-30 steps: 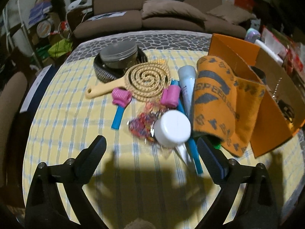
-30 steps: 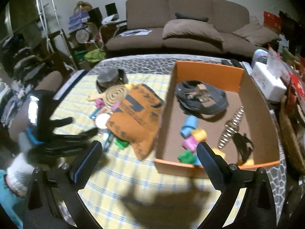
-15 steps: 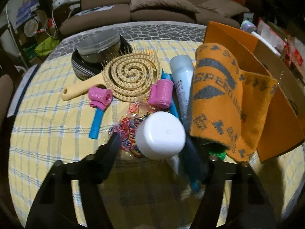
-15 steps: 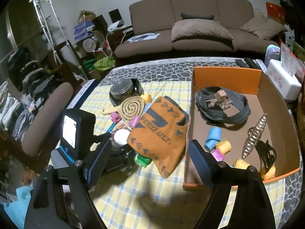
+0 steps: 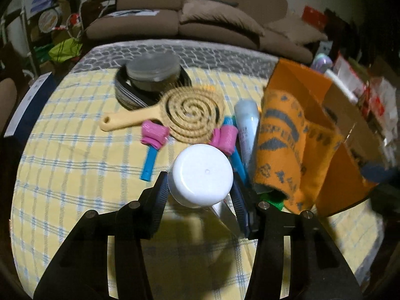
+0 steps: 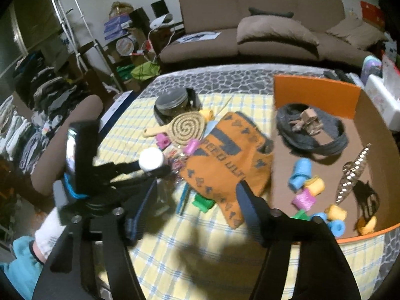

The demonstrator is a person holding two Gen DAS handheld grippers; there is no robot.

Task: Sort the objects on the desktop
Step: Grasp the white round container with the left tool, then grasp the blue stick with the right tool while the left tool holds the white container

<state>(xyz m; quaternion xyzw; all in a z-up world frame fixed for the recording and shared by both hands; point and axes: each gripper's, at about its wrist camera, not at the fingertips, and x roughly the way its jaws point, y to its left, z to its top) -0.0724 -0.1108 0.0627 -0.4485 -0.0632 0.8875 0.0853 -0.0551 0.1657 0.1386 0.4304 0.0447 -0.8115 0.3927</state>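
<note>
A clear jar with a white cap [image 5: 201,175] stands between the fingers of my left gripper [image 5: 200,181]. Its jaws are closing and both pads touch the jar's sides. From the right wrist view the same jar [image 6: 151,158] shows in the left gripper [image 6: 153,168], above the checked cloth. My right gripper [image 6: 195,187] hovers over the table, jaws closing with nothing between them. Below it lie the edge of an orange towel [image 6: 225,155] and a green roller [image 6: 202,202]. The orange box [image 6: 315,95] at the right holds several rollers, a dark band and clips.
A spiral hairbrush [image 5: 192,115], two pink rollers [image 5: 152,135], a blue stick [image 5: 150,160] and a pale tube [image 5: 246,122] lie beyond the jar. A metal-lidded jar [image 5: 152,70] stands at the back. A sofa is behind the table. A gloved hand [image 6: 47,235] holds the left gripper.
My left gripper moved in over the pile and its jaws narrowed onto the white-capped jar. The right gripper's jaws also narrowed, and it came closer to the towel.
</note>
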